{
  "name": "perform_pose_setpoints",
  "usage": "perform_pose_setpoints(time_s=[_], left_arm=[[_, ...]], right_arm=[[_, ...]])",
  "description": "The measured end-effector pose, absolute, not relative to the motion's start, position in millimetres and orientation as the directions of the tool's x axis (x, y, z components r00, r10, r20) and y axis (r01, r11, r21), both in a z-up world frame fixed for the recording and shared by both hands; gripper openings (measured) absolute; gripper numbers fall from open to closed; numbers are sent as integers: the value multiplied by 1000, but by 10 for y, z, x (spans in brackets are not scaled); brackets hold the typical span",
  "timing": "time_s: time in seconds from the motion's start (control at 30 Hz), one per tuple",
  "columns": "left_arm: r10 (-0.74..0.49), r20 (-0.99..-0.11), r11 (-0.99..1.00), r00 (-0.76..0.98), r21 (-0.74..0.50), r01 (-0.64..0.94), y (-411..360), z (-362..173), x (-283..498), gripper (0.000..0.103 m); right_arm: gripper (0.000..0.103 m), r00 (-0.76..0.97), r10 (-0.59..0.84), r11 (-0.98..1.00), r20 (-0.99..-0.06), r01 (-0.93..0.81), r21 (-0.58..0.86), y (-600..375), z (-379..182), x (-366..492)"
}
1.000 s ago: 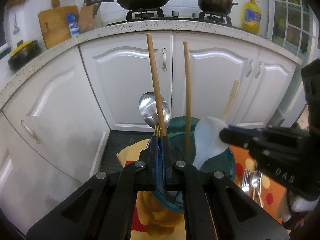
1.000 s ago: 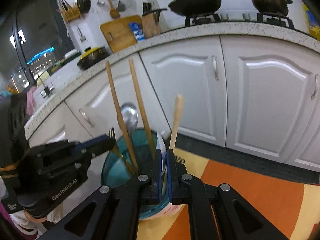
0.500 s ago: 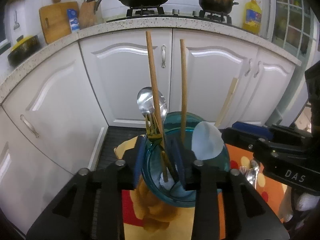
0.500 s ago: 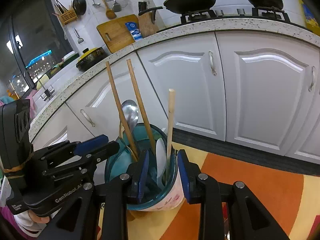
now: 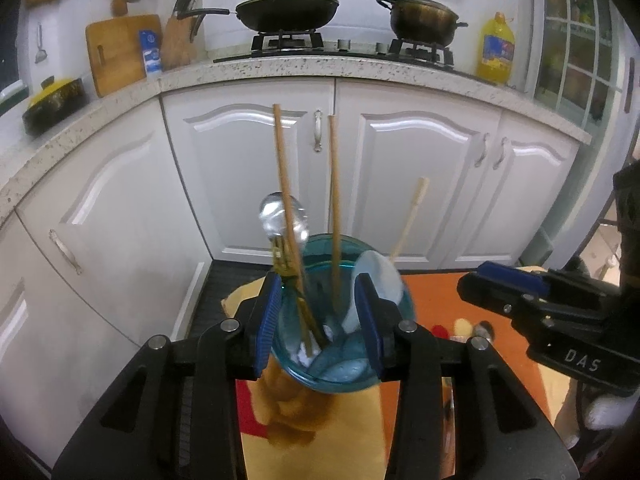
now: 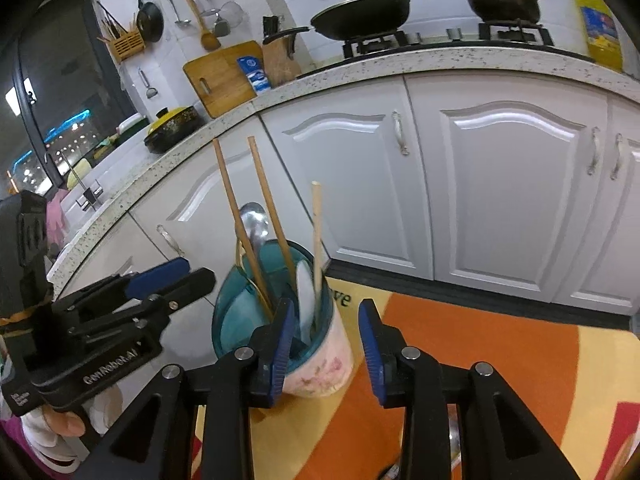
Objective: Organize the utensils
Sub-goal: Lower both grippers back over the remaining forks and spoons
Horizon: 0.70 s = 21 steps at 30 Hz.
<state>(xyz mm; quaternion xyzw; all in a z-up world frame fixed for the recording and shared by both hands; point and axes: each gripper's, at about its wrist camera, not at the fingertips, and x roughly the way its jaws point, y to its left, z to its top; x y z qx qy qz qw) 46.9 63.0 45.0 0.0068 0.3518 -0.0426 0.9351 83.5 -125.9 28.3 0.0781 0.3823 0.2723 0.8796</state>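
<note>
Left gripper (image 5: 320, 316): spread wide, nothing pinched; pressed together on the gold fork one second before, half parted half a second before.
Right gripper (image 6: 326, 344): spread wide, nothing pinched; pressed together on the white spoon one second before.
Gold fork (image 5: 286, 264): released; stood tines-up inside the cup at the 10 o'clock side of the rim, against a chopstick.
White spoon (image 6: 304, 304): released; stood bowl-up inside the cup at the 2 o'clock side as viewed from the left wrist.
Teal cup (image 5: 356, 376): upright on the orange and yellow cloth (image 6: 480, 340), directly ahead of both grippers, rim between the left fingers without visible contact.
Other contents: two wooden chopsticks (image 5: 334, 200) upright, metal spoon (image 5: 276, 216) at 11 o'clock, pale wooden stick (image 6: 317, 240) at 1 o'clock.
Remaining work: at least one metal utensil (image 5: 482, 328) lay on the cloth at 3 o'clock of the cup.
Meaning for task: both deliveries judged complete; both tools free for the next pickup.
Caution: withdrawal past the tall chopsticks judged liable to tip the cup.
</note>
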Motion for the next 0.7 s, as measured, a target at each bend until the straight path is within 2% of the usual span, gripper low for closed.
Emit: perform_pose_setpoints(time_s=[0.17, 0.3, 0.7], left_arm=[[-107, -657, 993, 746, -28, 118, 466, 477, 328, 37], [-130, -659, 989, 741, -34, 143, 332, 482, 237, 37], [-193, -674, 973, 713, -36, 229, -104, 423, 13, 37]], right_arm=[[33, 584, 502, 863, -638, -394, 318, -1427, 315, 658], [38, 605, 468, 882, -645, -371, 292, -1587, 345, 506], [42, 634, 395, 918, -665, -291, 268, -2072, 329, 156]])
